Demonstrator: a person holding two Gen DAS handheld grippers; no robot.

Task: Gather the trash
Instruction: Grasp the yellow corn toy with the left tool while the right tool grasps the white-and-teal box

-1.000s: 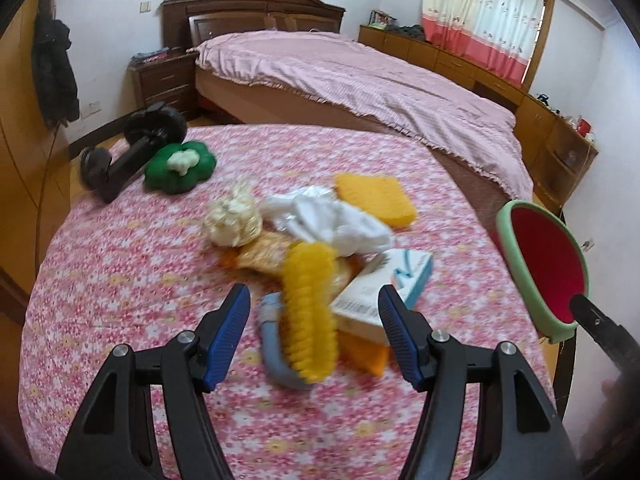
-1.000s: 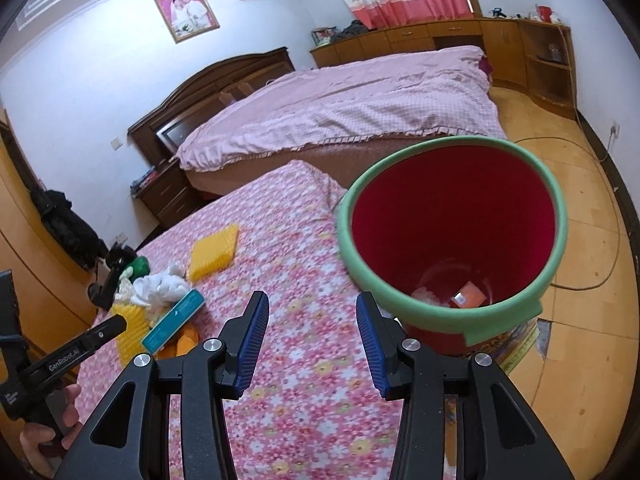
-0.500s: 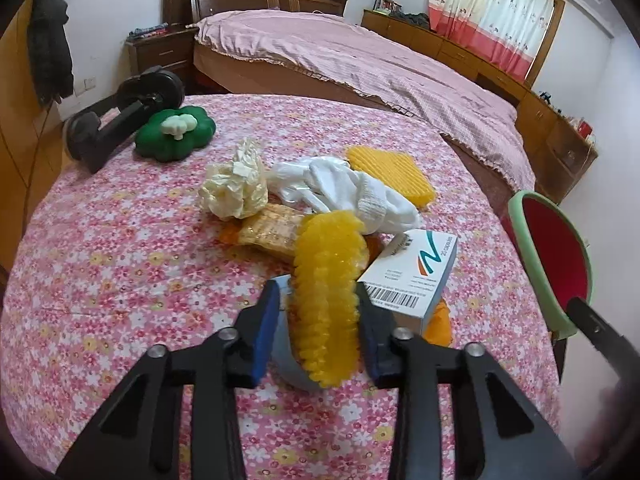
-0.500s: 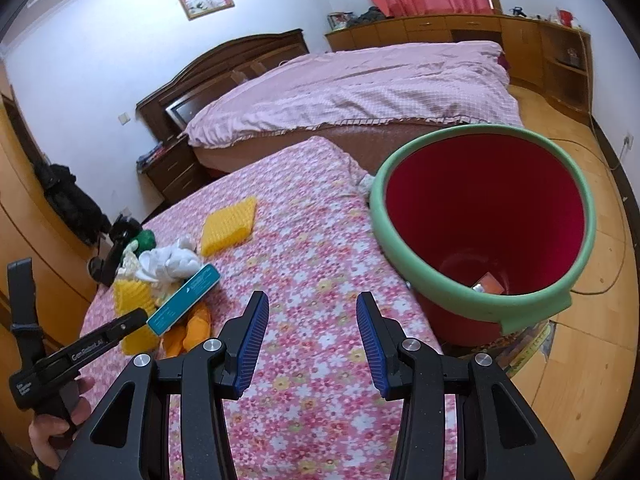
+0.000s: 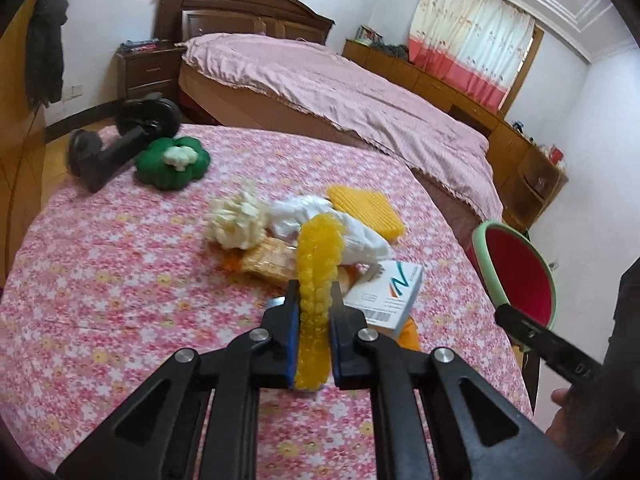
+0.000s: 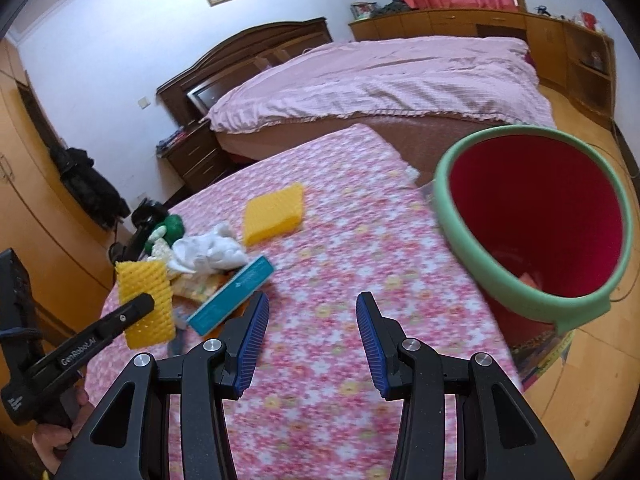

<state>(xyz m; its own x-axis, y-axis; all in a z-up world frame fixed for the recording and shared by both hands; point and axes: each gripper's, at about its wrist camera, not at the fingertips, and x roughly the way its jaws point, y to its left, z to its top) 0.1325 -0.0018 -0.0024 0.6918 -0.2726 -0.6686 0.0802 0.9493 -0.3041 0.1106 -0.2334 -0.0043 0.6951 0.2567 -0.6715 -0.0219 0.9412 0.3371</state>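
Note:
My left gripper (image 5: pixel 314 300) is shut on a yellow foam net sleeve (image 5: pixel 318 280) and holds it upright above the pile; the sleeve also shows in the right wrist view (image 6: pixel 146 304). The pile on the pink flowered table (image 5: pixel 120 280) holds a white and teal box (image 5: pixel 386 298), a crumpled white bag (image 5: pixel 332 224), a cream paper wad (image 5: pixel 236 220) and an orange wrapper (image 5: pixel 272 258). My right gripper (image 6: pixel 310 332) is open and empty above the table, left of the red bin with a green rim (image 6: pixel 532 224).
A yellow sponge (image 6: pixel 276 214) lies apart from the pile. A green plush toy (image 5: pixel 172 160) and a black object (image 5: pixel 120 140) sit at the table's far left. The bin (image 5: pixel 516 280) stands beyond the table's right edge. A bed (image 5: pixel 340 96) is behind.
My left gripper has closed on the yellow foam sleeve and lifted it from the pile. My right gripper has shifted left toward the table and stays open.

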